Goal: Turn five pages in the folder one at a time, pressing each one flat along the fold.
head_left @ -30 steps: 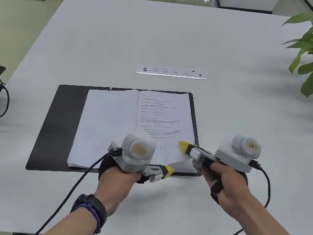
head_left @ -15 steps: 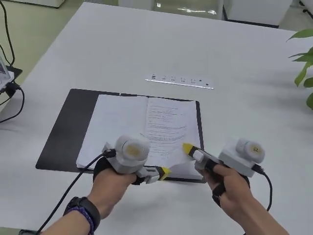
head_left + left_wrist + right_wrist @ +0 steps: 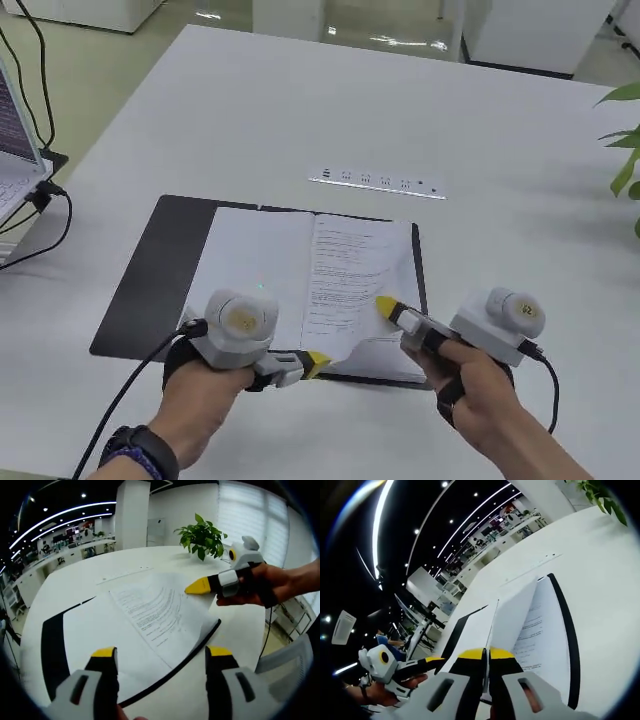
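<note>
A black folder [image 3: 150, 280] lies open on the white table, a blank sheet on its left side and a printed page [image 3: 350, 270] on its right. My right gripper [image 3: 385, 304] is shut on the lower right corner of that printed page and holds it lifted, so the sheet curls up off the stack. In the right gripper view the jaws [image 3: 487, 655] pinch the thin page edge [image 3: 515, 615], which rises between them. My left gripper [image 3: 312, 362] hovers at the folder's near edge, below the spine. Its jaws [image 3: 162, 652] stand wide open with nothing between them.
A white power strip [image 3: 378, 183] lies beyond the folder. A laptop [image 3: 15, 150] and black cables [image 3: 50, 215] sit at the far left. A green plant [image 3: 625, 150] reaches in from the right edge, also seen as a plant [image 3: 202, 540] in the left gripper view.
The head camera has tilted, shifting the whole picture. The right gripper has lifted the page corner higher off the stack. The left gripper has drifted left along the folder's near edge.
</note>
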A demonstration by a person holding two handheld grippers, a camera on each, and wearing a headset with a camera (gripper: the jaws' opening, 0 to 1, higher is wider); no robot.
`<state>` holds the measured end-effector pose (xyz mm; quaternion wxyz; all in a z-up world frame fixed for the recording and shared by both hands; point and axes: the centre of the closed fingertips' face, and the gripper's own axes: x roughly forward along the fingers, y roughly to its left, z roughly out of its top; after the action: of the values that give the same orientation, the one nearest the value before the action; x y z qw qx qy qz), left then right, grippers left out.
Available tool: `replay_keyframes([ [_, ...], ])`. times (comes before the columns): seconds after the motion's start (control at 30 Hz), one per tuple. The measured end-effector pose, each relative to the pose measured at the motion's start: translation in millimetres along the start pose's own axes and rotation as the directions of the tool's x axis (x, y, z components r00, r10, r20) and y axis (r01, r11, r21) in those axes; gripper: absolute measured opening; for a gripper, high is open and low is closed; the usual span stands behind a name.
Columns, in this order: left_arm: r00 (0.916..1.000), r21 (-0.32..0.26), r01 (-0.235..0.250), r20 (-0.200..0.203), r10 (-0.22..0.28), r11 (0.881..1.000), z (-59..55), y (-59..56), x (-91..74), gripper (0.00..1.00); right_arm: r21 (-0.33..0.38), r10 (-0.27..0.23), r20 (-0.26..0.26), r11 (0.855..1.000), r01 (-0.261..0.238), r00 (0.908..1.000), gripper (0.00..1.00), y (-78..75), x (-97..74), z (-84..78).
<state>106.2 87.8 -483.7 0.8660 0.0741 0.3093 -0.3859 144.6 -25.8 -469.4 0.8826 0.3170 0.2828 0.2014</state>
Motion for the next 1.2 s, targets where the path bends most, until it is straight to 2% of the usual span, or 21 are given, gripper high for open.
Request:
replay_keyframes([
  [0.23, 0.9998, -0.012, -0.02, 0.01, 0.02, 1.0, -5.8, 14.9, -15.8, 0.72, -0.011, 0.028, -0.008, 1.0, -0.028, 0.9996, 0.0, 19.0, 13.2, -2.0],
  [0.5, 0.9993, -0.048, -0.038, -0.001, 0.038, 0.998, -21.0, 25.7, -33.6, 0.72, -0.028, 0.065, -0.033, 0.997, -0.066, 0.9973, 0.0, 45.7, 30.0, -10.6],
  [0.57, 0.999, -0.066, -0.041, 0.016, 0.042, 0.997, -18.2, 28.4, -40.3, 0.73, -0.033, 0.072, -0.041, 0.997, -0.074, 0.9965, 0.0, 51.2, 33.5, -13.7],
  [0.77, 0.9971, -0.064, -0.063, 0.039, 0.065, 0.996, -11.5, 37.7, -53.1, 0.73, -0.041, 0.097, -0.063, 0.994, -0.1, 0.9932, 0.0, 67.8, 44.5, -23.8],
  [1.0, 0.9948, -0.063, -0.086, 0.049, 0.089, 0.994, -13.7, 45.9, -68.0, 0.74, -0.049, 0.127, -0.094, 0.99, -0.132, 0.9874, 0.0, 87.6, 56.7, -36.8],
  [1.2, 0.9918, -0.072, -0.112, 0.053, 0.116, 0.991, -17.3, 56.6, -78.8, 0.74, -0.051, 0.144, -0.119, 0.987, -0.151, 0.9824, 0.0, 98.4, 64.6, -47.3],
])
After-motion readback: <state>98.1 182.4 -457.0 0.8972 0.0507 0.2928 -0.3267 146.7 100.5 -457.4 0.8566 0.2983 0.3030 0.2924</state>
